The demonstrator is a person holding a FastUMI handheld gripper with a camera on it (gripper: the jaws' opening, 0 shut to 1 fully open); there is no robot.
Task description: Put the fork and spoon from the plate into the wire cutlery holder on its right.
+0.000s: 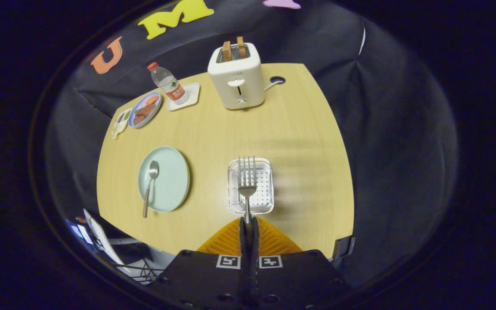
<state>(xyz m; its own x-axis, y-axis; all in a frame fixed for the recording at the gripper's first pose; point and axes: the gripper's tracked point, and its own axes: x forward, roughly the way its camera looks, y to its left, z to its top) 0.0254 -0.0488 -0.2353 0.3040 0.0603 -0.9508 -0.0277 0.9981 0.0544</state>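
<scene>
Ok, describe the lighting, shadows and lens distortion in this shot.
Gripper view: even overhead light on the table; soft striped shadow right of the wire holder; fisheye bends the table edges; the fork, clamped in the claw, and the spoon look sharp.

We see the gripper (248,224) raised well above the table (299,129), looking steeply down along its two fingers (254,230). The fingers are closed tight together, both pressing on the handle of the fork (246,183). The fork stands straight out ahead of the fingertips, tines forward, over the wire cutlery holder (250,186).
</scene>
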